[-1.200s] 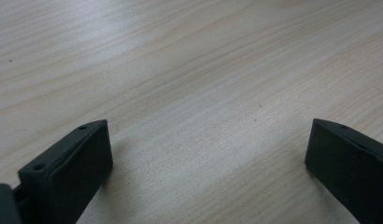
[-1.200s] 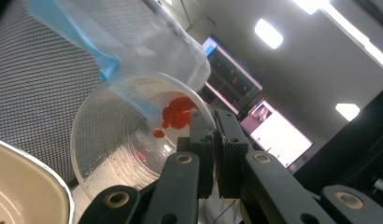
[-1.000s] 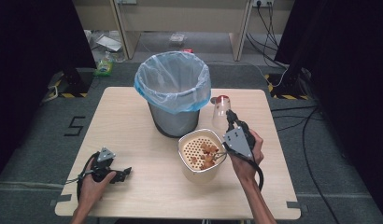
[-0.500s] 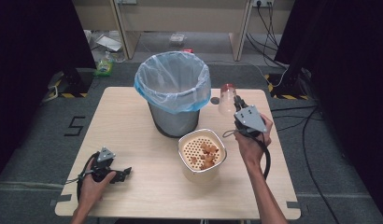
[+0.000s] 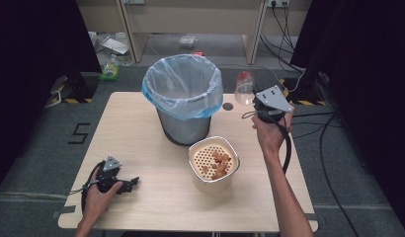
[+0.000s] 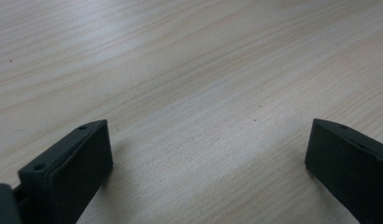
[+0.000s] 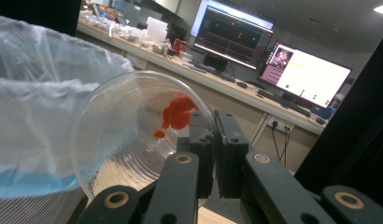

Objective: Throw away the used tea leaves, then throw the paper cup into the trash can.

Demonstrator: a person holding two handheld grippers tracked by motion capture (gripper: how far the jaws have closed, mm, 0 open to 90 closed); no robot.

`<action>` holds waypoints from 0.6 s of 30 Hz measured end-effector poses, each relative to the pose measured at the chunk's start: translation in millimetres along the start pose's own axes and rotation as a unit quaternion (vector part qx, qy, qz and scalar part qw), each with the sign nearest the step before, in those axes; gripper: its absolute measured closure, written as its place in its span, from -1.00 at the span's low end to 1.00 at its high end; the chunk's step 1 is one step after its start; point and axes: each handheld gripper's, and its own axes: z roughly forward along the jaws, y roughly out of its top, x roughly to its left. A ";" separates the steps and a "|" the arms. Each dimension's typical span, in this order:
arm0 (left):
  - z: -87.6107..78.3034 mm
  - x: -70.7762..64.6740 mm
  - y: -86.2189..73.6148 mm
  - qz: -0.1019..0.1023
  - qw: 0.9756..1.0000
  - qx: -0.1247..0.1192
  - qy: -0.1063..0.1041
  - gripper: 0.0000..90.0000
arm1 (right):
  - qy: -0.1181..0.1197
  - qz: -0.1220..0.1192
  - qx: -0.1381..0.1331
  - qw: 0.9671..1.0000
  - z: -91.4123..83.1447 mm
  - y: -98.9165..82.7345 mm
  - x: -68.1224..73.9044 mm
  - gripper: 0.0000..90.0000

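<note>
Wood table (image 5: pixel 141 128): pale surface; I read all items on it from left to right.
Left gripper (image 5: pixel 127 183): resting on the near left corner, jaws spread wide over bare wood, nothing between them.
Bin (image 5: pixel 183 94): grey, lined with a blue bag, standing at table centre, mouth open upward.
Basket (image 5: pixel 213 160): cream perforated container just in front of the bin, a few fried pieces inside.
Plastic cup (image 5: pixel 244 88): clear, smeared with red sauce inside, held in the air right of the bin rim, tipped on its side.
Right gripper (image 7: pixel 216 140): jaws clamped on the cup's rim wall.
Step in hand: I judge I am carrying the cup toward the bin for disposal.
Next move: bring the cup over the bag opening, clear of the rim, then part the jaws.
</note>
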 end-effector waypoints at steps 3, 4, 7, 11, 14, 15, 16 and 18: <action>-0.2 -0.2 -0.1 0.000 1.000 0.000 0.001 -1.00 | 0.002 0.010 0.002 1.000 5.0 6.6 -4.9 0.93; -0.2 -0.3 -0.1 0.000 1.000 0.000 0.001 -1.00 | 0.003 0.013 0.002 1.000 7.7 11.0 -7.6 0.93; -0.2 -0.3 -0.1 -0.001 1.000 0.000 0.001 -1.00 | 0.004 0.013 0.004 1.000 10.1 14.7 -8.8 0.93; -0.2 -0.5 -0.1 -0.001 1.000 0.000 0.002 -1.00 | 0.011 0.017 0.006 1.000 16.5 24.3 -10.8 0.93; -0.3 -0.7 -0.2 -0.001 1.000 0.000 0.002 -1.00 | 0.013 0.015 0.003 1.000 19.4 30.5 -11.0 0.93; -0.3 -0.7 -0.2 -0.001 1.000 0.000 0.002 -1.00 | 0.015 0.016 0.002 1.000 20.5 33.9 -10.4 0.93; -0.3 -0.6 -0.2 -0.001 1.000 0.000 0.002 -1.00 | 0.017 0.018 0.001 1.000 21.5 37.7 -8.9 0.93; -0.3 -0.6 -0.2 -0.001 1.000 0.000 0.002 -1.00 | 0.021 0.011 0.000 1.000 23.5 45.9 -5.3 0.93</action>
